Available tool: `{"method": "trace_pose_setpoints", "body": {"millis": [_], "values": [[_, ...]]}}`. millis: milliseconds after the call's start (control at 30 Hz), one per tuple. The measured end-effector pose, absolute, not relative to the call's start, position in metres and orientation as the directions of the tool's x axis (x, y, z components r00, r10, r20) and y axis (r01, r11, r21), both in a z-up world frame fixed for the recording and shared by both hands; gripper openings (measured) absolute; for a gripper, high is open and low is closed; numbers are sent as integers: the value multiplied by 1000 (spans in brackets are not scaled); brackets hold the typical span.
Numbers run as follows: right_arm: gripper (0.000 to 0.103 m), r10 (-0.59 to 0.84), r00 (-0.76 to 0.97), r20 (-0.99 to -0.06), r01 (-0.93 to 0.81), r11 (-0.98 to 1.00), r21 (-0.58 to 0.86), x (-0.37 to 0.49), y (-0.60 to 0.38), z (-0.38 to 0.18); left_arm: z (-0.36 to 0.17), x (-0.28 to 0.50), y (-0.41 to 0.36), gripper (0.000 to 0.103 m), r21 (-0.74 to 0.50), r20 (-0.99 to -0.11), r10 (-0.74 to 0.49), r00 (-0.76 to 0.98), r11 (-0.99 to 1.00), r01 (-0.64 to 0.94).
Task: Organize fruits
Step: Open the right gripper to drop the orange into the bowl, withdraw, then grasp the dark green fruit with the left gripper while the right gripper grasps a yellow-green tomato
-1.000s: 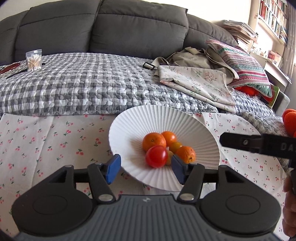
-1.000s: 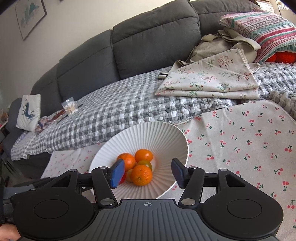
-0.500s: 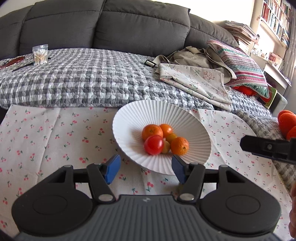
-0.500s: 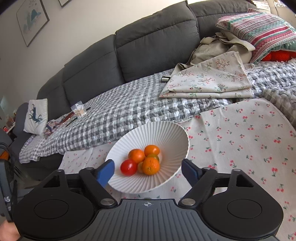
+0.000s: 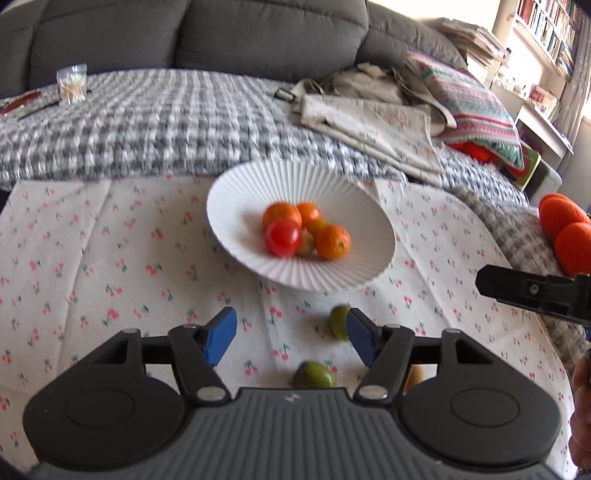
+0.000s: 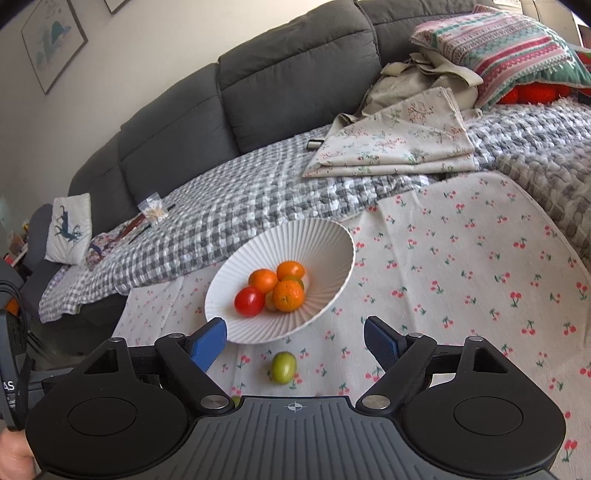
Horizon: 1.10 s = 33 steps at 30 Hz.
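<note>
grey sofa [image 6: 295, 74], bookshelves [image 5: 546, 33], white wall [image 6: 129, 55]

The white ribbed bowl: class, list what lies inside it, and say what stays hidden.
Inside the white ribbed bowl lie three oranges, one red tomato and some small greenish fruits wedged between them. The oranges cover most of these, so their number cannot be told.

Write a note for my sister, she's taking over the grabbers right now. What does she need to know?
Left gripper: jaws opening, holding nothing.
Right gripper: open, holding nothing.
The white bowl on the cherry tablecloth holds three oranges, a tomato and some small greenish fruit.
Still loose on the cloth in front of the bowl: one green fruit, a second closer in, and a yellowish bit that is mostly hidden.
Left to do: put those in the bowl.
</note>
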State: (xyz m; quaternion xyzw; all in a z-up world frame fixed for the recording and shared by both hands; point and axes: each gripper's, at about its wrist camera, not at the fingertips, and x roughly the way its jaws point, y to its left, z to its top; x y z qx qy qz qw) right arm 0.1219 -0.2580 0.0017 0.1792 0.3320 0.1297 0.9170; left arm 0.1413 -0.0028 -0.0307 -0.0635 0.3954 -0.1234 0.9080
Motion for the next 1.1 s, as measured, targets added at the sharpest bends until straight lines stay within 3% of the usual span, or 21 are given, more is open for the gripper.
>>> {"method": "trace_pose_setpoints", "body": {"millis": [600, 833, 900, 1033, 1100], "values": [[83, 337, 712, -616, -99, 917, 387, 124, -256, -14, -48, 144, 0, 64, -261, -737, -297, 607, 954, 150], [83, 331, 687, -646, -102, 925, 366, 127, -253, -23, -64, 140, -24, 62, -238, -762, -337, 553, 940, 245], [83, 339, 676, -655, -102, 923, 372, 129, -252, -27, -70, 139, -31, 56, -220, -774, -334, 538, 939, 266], [83, 335, 660, -672, -104, 927, 360, 131, -247, -32, -77, 139, -40, 32, -167, -785, -302, 540, 944, 285], [83, 335, 659, -674, -107, 928, 357, 131, -246, -35, -77, 139, -37, 32, -176, -782, -308, 542, 943, 282]]}}
